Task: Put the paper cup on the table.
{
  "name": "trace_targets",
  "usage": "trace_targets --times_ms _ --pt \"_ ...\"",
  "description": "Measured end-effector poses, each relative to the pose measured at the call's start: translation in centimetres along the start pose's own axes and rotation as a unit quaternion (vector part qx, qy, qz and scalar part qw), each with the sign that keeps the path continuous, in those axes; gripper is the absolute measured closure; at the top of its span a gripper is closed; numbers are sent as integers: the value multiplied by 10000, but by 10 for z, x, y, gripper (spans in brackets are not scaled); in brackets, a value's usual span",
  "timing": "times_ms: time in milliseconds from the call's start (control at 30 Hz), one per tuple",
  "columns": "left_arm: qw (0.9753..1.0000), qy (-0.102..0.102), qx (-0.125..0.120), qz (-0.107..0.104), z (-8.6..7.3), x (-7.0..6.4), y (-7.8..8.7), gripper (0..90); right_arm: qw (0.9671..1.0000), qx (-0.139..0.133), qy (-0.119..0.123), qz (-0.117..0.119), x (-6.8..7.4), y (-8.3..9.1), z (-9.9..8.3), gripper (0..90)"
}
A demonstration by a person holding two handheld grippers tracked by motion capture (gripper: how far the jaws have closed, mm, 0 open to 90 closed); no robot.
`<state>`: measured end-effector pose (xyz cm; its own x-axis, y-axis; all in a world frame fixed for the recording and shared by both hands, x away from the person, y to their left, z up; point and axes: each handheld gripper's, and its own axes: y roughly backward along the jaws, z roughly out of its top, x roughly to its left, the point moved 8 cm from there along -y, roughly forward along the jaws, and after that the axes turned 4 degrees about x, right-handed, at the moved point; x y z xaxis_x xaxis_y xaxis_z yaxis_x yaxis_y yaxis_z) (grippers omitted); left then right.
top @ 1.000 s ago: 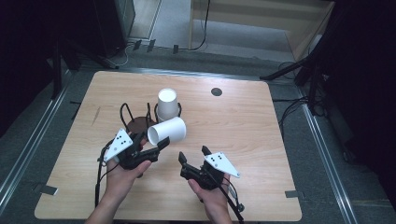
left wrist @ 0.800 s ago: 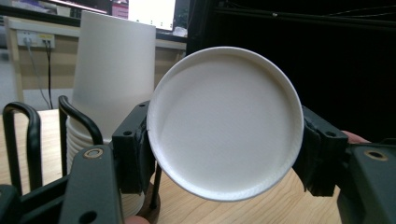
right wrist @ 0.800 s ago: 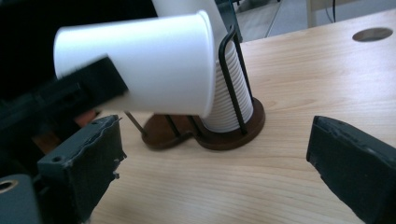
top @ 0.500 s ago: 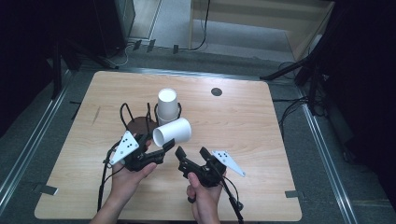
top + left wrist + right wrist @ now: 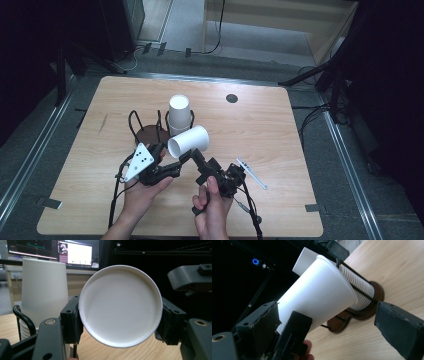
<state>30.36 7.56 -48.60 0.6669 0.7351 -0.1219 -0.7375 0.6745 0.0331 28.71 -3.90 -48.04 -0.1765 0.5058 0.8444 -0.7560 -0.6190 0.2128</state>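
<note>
The desk point(image 5: 280, 150) is pale wood with a fine grain and a smooth, faintly satin finish. The cup point(image 5: 120, 306) looks like matt white paper, its bottom lightly textured and its wall point(image 5: 317, 297) smooth. The stack point(image 5: 179, 114) beside it is the same matt white paper, its rolled rims point(image 5: 359, 287) forming ridges. The holder point(image 5: 147, 132) has thin black wire hoops with a slight gloss and a dark brown, smooth base point(image 5: 372, 307). The left gripper point(image 5: 172, 167) and right gripper point(image 5: 202, 162) are matt black plastic; one finger point(image 5: 259, 320) carries a rough, torn-edged pad.
</note>
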Motion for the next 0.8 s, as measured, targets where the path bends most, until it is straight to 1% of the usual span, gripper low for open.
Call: trace_targets --times_ms 33,67,100,133,167,200,233,267,300,333,367,400,433,467,500,567,600,633,667,700,800 --pt "10000 0 0 0 0 0 0 335 10000 0 0 0 0 0 0 59" --pt "10000 -27 6 10 0 0 0 335 9996 75 -276 52 0 -2 0 59" --pt "10000 -27 6 10 0 0 0 335 9996 75 -276 52 0 -2 0 59" --pt "10000 -39 14 1 -1 -1 -1 335 9985 128 -517 98 -2 -6 0 59" --pt "10000 -53 36 -4 -2 -2 -1 335 9985 128 -517 98 -2 -6 0 59" --pt "10000 -67 38 -12 -3 -2 -2 335 9980 143 -603 128 -2 -7 1 59" --pt "9999 -94 64 -5 -4 -3 -2 335 9961 188 -827 242 -1 -8 1 59" --pt "9999 -83 65 -6 -4 -3 -2 335 9961 188 -827 242 -1 -8 1 59" --pt "9999 -94 75 -18 -5 -4 -3 335 9938 223 -1046 306 0 -10 2 58" --pt "9999 -89 52 -9 -6 -5 -3 335 9924 243 -1170 305 -1 -11 2 55" --pt "9999 -89 52 -9 -6 -5 -3 335 9913 249 -1261 276 -2 -12 2 53" --pt "9999 -101 48 -12 -6 -5 -3 335 9913 249 -1261 276 -2 -12 2 53" --pt "9999 -107 39 -16 -6 -6 -4 335 9898 249 -1378 270 -2 -13 3 51" --pt "9999 -140 45 3 -6 -6 -4 335 9862 267 -1602 320 -2 -15 4 45" --pt "9998 -172 47 -6 -7 -7 -4 335 9844 280 -1703 352 -2 -16 5 45" --pt "9999 -168 30 -21 -7 -8 -5 335 9794 357 -1941 431 -1 -17 5 44" --pt "9999 -168 30 -21 -7 -8 -5 335 9794 357 -1941 431 -1 -17 5 44" --pt "9998 -191 46 -28 -8 -9 -5 335 9752 394 -2134 442 0 -19 4 44" --pt "9998 -188 38 -31 -8 -9 -5 335 9752 394 -2134 442 0 -19 4 44" --pt "9998 -189 31 -34 -8 -10 -5 335 9741 398 -2180 444 -1 -20 4 44" --pt "9998 -192 11 -40 -7 -10 -5 335 9692 434 -2383 443 -2 -23 5 42"
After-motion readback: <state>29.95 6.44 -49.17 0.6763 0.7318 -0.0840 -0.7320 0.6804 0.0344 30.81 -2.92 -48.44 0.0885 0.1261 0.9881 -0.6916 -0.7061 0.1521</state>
